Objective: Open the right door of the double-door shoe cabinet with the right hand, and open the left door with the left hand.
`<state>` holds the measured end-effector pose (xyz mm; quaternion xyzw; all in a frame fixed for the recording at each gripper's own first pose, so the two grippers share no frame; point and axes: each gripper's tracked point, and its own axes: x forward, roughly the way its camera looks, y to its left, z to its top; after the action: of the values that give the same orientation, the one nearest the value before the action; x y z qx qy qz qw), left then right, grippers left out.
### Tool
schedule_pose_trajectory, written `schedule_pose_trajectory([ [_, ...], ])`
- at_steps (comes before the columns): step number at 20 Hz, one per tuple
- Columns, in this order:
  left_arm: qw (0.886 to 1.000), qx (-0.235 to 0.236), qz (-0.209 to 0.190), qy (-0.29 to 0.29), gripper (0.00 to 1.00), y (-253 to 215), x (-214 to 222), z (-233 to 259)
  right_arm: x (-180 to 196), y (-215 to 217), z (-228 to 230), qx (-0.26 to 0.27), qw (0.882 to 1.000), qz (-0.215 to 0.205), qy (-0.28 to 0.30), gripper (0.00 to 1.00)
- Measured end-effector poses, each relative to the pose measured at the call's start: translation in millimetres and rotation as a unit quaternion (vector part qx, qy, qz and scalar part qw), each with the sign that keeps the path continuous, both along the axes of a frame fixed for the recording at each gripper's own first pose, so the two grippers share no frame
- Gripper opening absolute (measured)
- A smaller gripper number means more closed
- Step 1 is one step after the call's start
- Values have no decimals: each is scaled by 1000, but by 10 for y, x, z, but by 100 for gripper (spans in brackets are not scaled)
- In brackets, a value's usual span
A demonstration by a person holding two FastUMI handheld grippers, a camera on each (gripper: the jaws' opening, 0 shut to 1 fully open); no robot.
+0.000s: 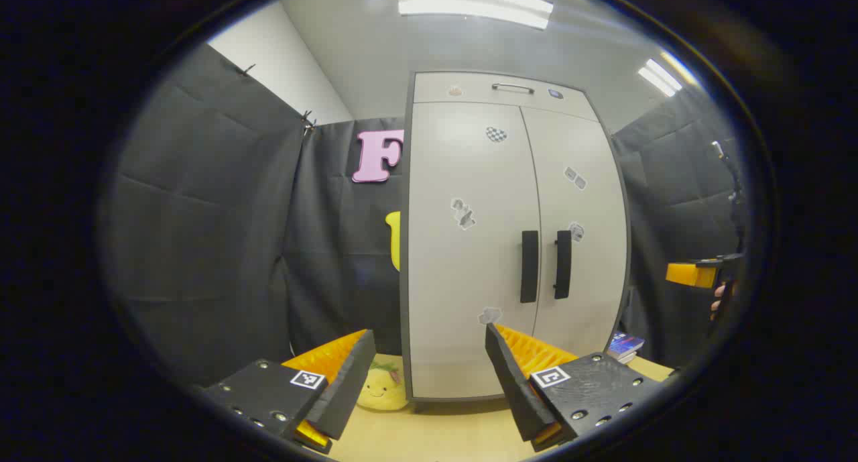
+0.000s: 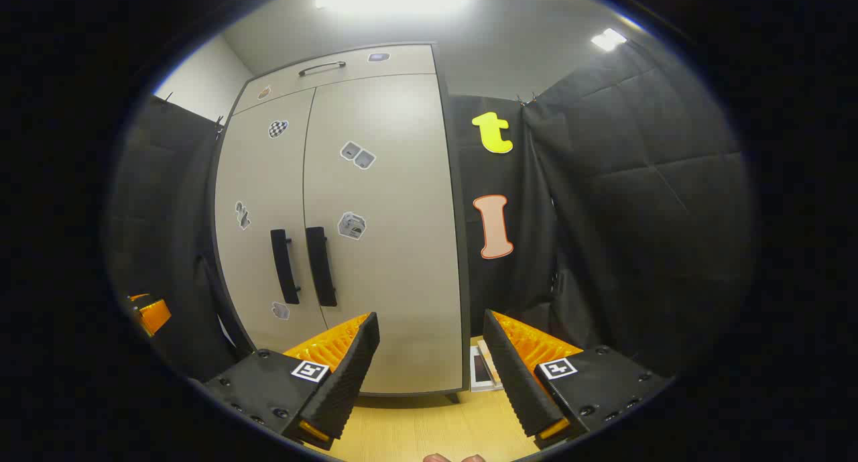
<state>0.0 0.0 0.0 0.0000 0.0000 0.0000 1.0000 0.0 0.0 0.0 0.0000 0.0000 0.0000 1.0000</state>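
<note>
Left hand-held gripper sits nearest the lens in the left gripper view, fingers spread wide, nothing between them, aimed at the lower half of the shoe cabinet. Right hand-held gripper reads the same in the right gripper view: released, empty, well short of the doors. Cabinet stands upright on the wooden surface, both doors shut, seam between them unbroken. Left door handle and right door handle are dark vertical bars just beside each other either side of the seam, so each gripper needs to come in from its own side to avoid crowding the other. In the right gripper view the right door handle is up and left of the fingers; the open spread looks like prep to straddle that bar. Judgement: approach phase, no contact, neither door started. Right door goes first per the task, and its hinge is presumably on the outer edge, so the pull should swing outward to the right. Top drawer with its own handle isn't part of this. Outward: a yellow plush toy on the surface at the cabinet's left foot, and what may be books at its right foot, hard to tell at that edge. Either could foul a low sweep.
</note>
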Motion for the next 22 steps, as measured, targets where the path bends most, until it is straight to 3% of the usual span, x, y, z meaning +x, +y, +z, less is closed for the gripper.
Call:
schedule_pose_trajectory([
  [10,1000,5,5,-23,94,20,40,75,-67,46,-53,4,1000,2,2,98],
  [22,1000,-19,7,8,95,-12,-48,-71,-47,280,60,-3,999,35,1,98],
])
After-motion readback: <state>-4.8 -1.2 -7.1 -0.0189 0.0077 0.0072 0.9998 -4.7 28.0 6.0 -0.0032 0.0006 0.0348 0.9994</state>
